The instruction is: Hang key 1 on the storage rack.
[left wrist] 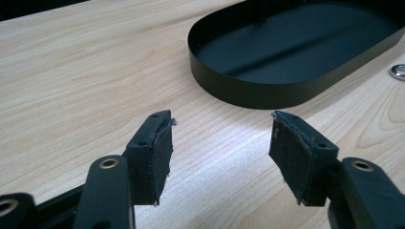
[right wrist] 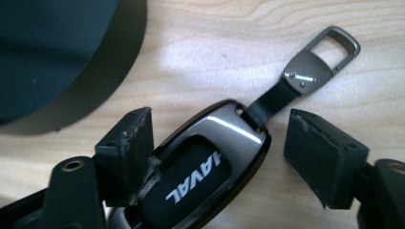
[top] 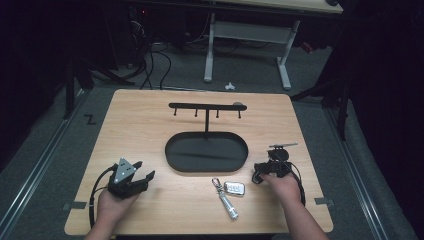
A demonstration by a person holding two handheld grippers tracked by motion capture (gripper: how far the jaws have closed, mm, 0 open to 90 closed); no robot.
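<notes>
A glossy black and silver key fob (right wrist: 210,162) marked HAVAL lies on the wooden table (top: 150,120). A black strap joins it to a grey metal clasp (right wrist: 320,62). My right gripper (right wrist: 222,119) is open around the fob, and its left pad (right wrist: 131,143) touches the fob's edge. In the high view the fob (top: 234,188) lies near the front edge, just left of the right gripper (top: 256,175). My left gripper (top: 145,169) rests open at the front left, with nothing between its pads (left wrist: 157,152).
A black oval tray (top: 172,162) sits mid-table with a hook rack (top: 206,106) rising behind it; its rim (left wrist: 248,93) is ahead of the left gripper. A silver cylinder (top: 229,205) on a ring lies beside the fob.
</notes>
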